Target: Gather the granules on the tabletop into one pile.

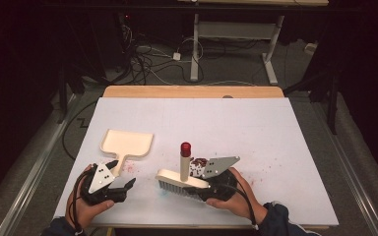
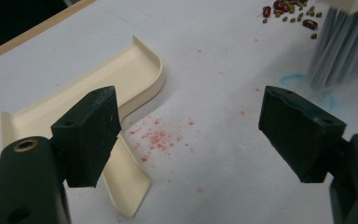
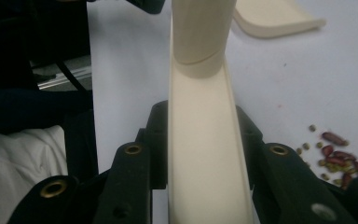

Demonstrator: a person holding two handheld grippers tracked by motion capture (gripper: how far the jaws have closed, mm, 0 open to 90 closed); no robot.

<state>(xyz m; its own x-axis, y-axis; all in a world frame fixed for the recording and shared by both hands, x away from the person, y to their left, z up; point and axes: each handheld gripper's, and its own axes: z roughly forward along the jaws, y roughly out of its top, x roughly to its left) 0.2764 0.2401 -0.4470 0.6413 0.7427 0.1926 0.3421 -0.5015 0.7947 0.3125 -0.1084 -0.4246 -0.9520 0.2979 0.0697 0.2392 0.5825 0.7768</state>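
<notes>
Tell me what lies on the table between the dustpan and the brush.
Between the dustpan and the brush, the white table carries no object, just reddish specks and a faint blue smear, clearest in the left gripper view.

Left gripper (image 1: 123, 187) jaws spread wide, hovering just beside the dustpan (image 1: 128, 142) handle, right gripper (image 1: 197, 189) clamped on the brush (image 1: 182, 181) block

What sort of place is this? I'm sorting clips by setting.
Probably a lab or recording workspace, not a home: a white-covered table under dark surroundings, loose cables on the floor behind it, another bench's metal legs, and a hand-held gripper clamping a brush.
</notes>
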